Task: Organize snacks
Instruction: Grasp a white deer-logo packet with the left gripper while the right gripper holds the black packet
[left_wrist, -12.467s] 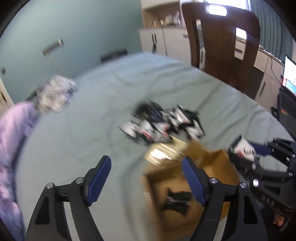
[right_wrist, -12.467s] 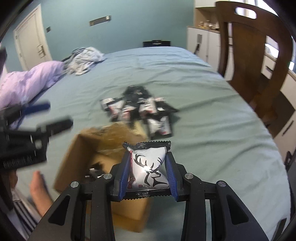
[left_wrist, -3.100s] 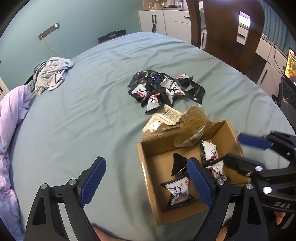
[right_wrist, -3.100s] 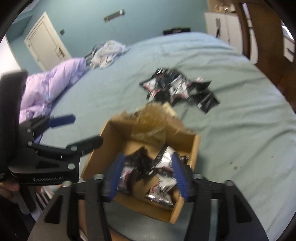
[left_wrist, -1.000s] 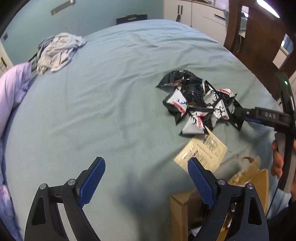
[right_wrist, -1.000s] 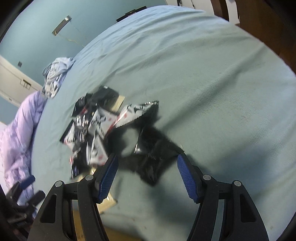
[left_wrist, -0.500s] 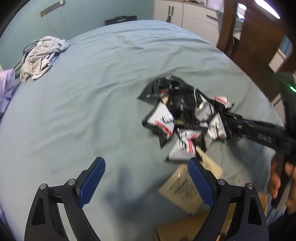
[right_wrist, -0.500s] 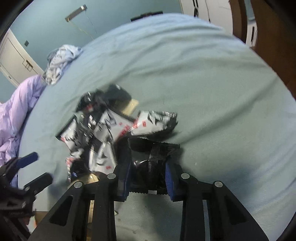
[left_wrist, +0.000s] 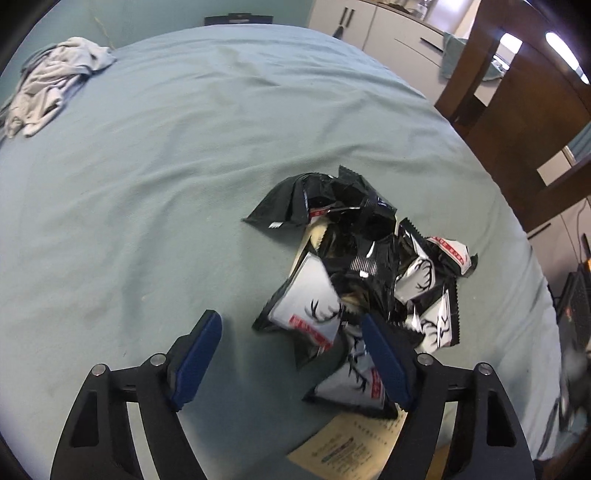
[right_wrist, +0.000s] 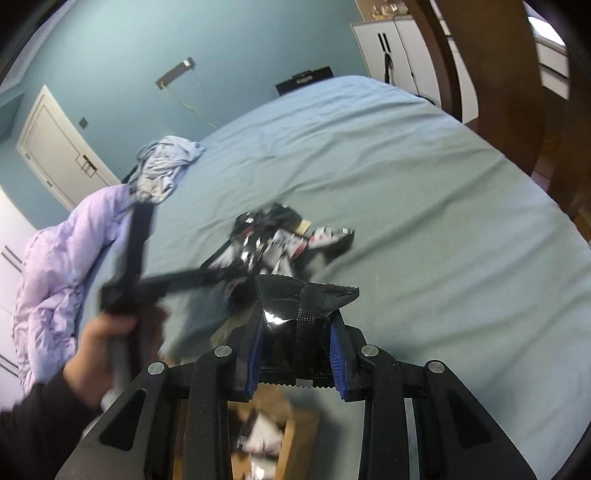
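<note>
A pile of black and white snack packets (left_wrist: 362, 266) lies on the teal bedsheet. My left gripper (left_wrist: 291, 354) hangs just over its near edge, and its jaws are closing. A white packet with an antler print (left_wrist: 310, 306) sits between the blue pads (left_wrist: 195, 354), which do not touch it. My right gripper (right_wrist: 297, 354) is shut on a black snack packet (right_wrist: 299, 317), held above the open cardboard box (right_wrist: 295, 432) with packets inside. In the right wrist view the pile (right_wrist: 280, 240) lies beyond, and the left gripper (right_wrist: 207, 275) shows as a blur reaching towards it.
A printed paper slip (left_wrist: 347, 439) lies at the pile's near side. Grey clothes (left_wrist: 48, 92) and a purple duvet (right_wrist: 66, 258) lie at the far left of the bed. A wooden chair (left_wrist: 517, 110) stands at the bed's right edge, with white cabinets (left_wrist: 388, 33) behind.
The right gripper has lifted the black packet off the bed and drawn it back over the box. The left gripper has come down close to the pile and its jaws have narrowed.
</note>
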